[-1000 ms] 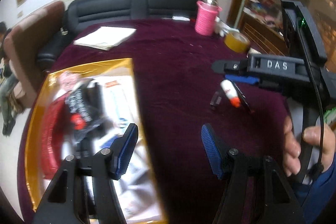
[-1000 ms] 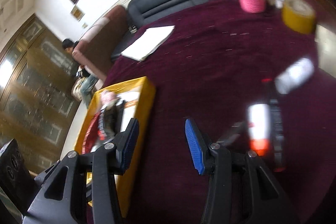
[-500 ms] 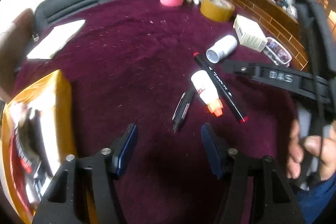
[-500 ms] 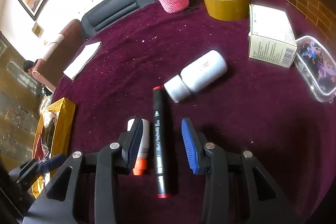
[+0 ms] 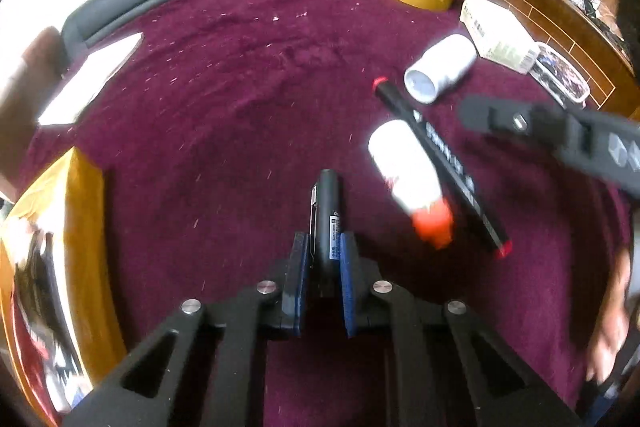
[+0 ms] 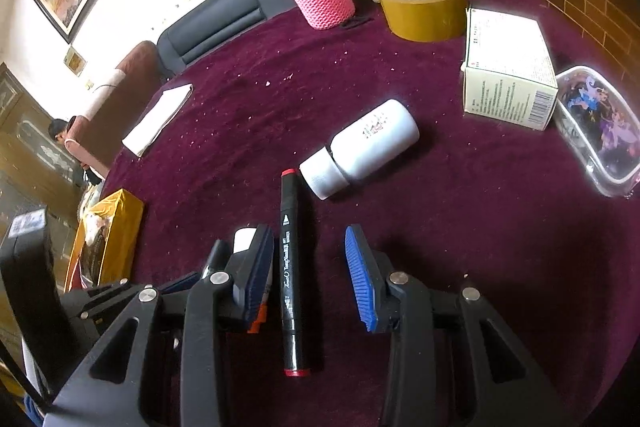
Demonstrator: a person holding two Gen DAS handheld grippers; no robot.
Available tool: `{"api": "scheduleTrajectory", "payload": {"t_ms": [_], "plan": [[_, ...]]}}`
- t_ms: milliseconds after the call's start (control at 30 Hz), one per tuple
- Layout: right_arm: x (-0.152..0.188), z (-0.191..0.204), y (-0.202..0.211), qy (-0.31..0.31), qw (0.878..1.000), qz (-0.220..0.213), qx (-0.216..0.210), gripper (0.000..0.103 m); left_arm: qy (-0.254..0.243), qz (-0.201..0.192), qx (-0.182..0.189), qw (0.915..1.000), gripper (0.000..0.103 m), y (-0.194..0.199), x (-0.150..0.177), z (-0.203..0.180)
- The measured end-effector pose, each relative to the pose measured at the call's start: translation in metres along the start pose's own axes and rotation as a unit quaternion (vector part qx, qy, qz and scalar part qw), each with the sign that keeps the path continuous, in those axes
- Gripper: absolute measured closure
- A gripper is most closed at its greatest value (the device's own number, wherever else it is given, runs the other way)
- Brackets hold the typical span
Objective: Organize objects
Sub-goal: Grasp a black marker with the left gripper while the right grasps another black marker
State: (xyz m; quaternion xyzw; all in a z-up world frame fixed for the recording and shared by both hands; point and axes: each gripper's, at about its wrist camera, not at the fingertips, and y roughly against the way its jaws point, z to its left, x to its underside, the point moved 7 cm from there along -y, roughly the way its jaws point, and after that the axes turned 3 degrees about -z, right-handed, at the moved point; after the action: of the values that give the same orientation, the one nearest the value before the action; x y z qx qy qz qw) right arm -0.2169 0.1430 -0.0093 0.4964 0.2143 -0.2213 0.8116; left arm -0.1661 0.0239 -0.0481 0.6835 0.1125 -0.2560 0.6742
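On the bench covered in plum-red plush cloth [image 6: 460, 211], the left gripper [image 5: 323, 267] is clamped on a slim black pen with a pocket clip [image 5: 327, 211], which lies on the cloth. The right gripper [image 6: 310, 271] stands partly open astride a long black marker with red ends [image 6: 290, 267], its pads not pressing it. A small white glue bottle with an orange cap [image 5: 408, 175] lies just beside the marker.

Two close wrist views, angled down, sharing marker [image 5: 442, 167]
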Motion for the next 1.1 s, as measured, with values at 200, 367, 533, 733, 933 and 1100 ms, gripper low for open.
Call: {"api": "scheduleTrajectory", "payload": {"t_ms": [200, 367, 533, 733, 933, 1100], "plan": [[0.009, 0.006, -0.016, 0.034, 0.999, 0.026, 0.028, 0.081, 0.035, -0.032, 0.017, 0.9987, 0.091, 0.013, 0.020, 0.013], [0.014, 0.021, -0.021, 0.091, 0.993, 0.024, 0.070, 0.088, 0.035, -0.051, 0.015, 0.9980, 0.091, 0.012, 0.019, 0.012], [0.029, 0.036, -0.036, 0.204, 0.966, 0.024, 0.159, 0.091, 0.015, -0.063, 0.000, 0.9979, 0.091, 0.009, 0.017, 0.009], [0.032, 0.035, -0.033, 0.221, 0.958, 0.013, 0.181, 0.092, 0.026, -0.072, 0.003, 0.9971, 0.091, 0.009, 0.015, 0.012], [0.016, 0.017, -0.010, 0.136, 0.983, -0.002, 0.126, 0.092, 0.046, -0.081, 0.022, 0.9954, 0.091, 0.012, 0.015, 0.018], [0.014, 0.027, 0.005, 0.110, 0.991, -0.016, 0.081, 0.091, 0.064, -0.088, 0.037, 0.9933, 0.091, 0.016, 0.014, 0.020]]}}
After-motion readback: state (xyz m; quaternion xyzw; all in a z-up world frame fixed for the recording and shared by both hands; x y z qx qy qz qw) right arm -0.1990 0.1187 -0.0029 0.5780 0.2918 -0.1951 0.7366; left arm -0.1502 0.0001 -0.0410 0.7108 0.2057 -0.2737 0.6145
